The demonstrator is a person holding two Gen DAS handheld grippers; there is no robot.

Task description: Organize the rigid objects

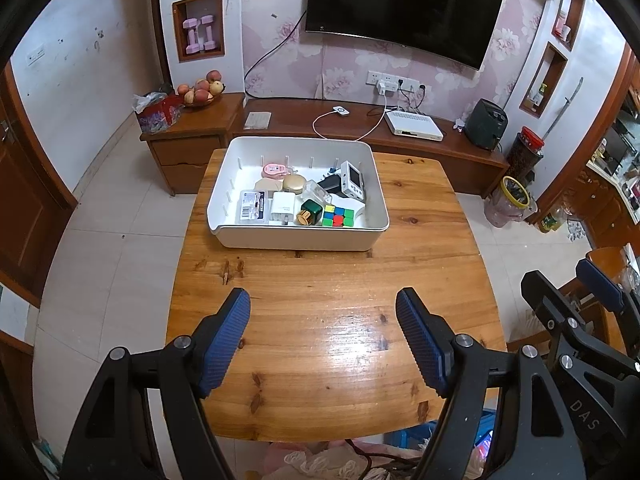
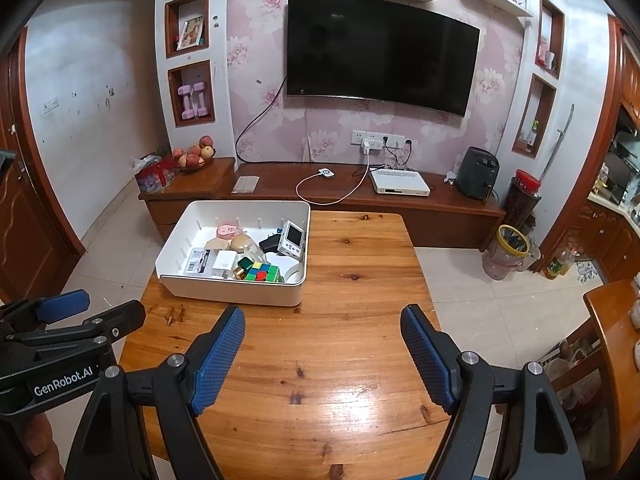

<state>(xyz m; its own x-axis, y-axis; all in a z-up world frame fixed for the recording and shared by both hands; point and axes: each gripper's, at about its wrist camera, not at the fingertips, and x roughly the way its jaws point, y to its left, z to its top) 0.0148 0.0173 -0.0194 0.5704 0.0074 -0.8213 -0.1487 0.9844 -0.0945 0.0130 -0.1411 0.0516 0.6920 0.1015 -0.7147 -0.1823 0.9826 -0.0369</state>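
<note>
A white bin (image 1: 300, 238) (image 2: 236, 294) stands at the far end of the wooden table (image 1: 332, 340) (image 2: 320, 380). Inside it lie several small objects: a colour cube (image 1: 338, 216) (image 2: 263, 272), a green bottle with a gold cap (image 1: 310, 213), a white charger (image 1: 282, 208), a white handheld device with a screen (image 1: 353, 180) (image 2: 294, 240), a pink item (image 1: 274, 169) and a labelled clear case (image 1: 253, 206). My left gripper (image 1: 323, 300) hovers open over the near tabletop, nothing between its fingers. My right gripper (image 2: 323, 318) is likewise open and empty, beside the left one.
A low wooden TV cabinet (image 1: 360, 120) runs behind the table, with a white box (image 1: 414, 126) and a cable on it. A fruit bowl (image 1: 200, 92) sits on a side unit. Jars (image 1: 510, 200) stand on the tiled floor at the right. A wooden chair (image 2: 612, 344) is near the table's right side.
</note>
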